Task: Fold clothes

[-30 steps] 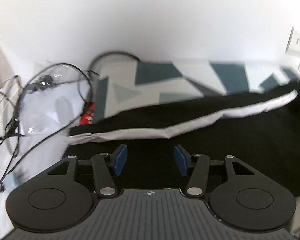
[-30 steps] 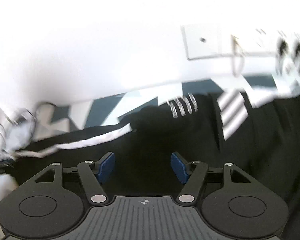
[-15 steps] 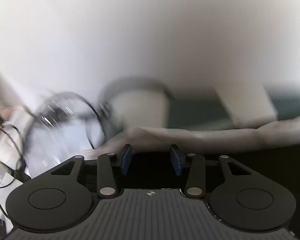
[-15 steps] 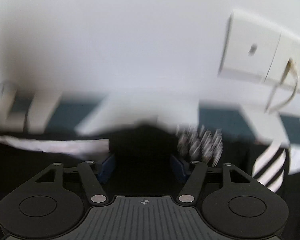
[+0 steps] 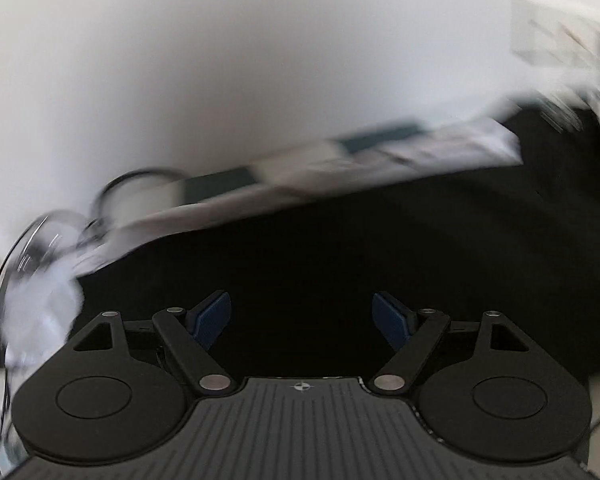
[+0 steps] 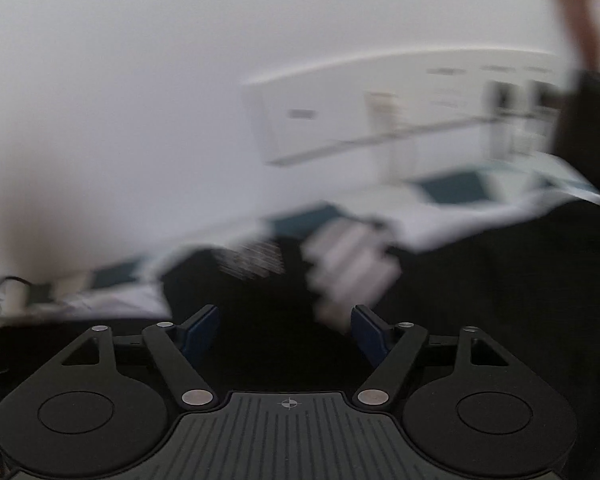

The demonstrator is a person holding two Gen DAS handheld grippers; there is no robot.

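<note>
Left wrist view: the left tool (image 5: 301, 316), with blue pads (image 5: 212, 316) on black linkage arms, hangs over a black fabric garment (image 5: 379, 248). Its jaws stand wide and are opening; dark cloth lies below the gap, and neither pad presses on it. The garment spreads across a cloth-covered surface printed with white, grey and teal geometric shapes (image 5: 220, 186). A white stripe (image 5: 439, 152) runs along the garment's far edge. Black cables (image 5: 136, 178) loop at the left end of the surface, blurred by motion. A plain white wall (image 5: 260, 60) fills the upper field.

Right wrist view: the right tool (image 6: 286, 330), of the same build, also hangs over the black garment (image 6: 479, 272). Its jaws are likewise opening, with nothing gripped between them. Only this view shows a patch of white stripes on the garment (image 6: 351, 264), just beyond the right pad, and a white wall socket panel (image 6: 379, 112) above the patterned surface (image 6: 451, 188). A dark sleeve (image 6: 591, 120) shows at the right edge.

No brand, label or writing is legible in either view; both are heavily motion-blurred.
</note>
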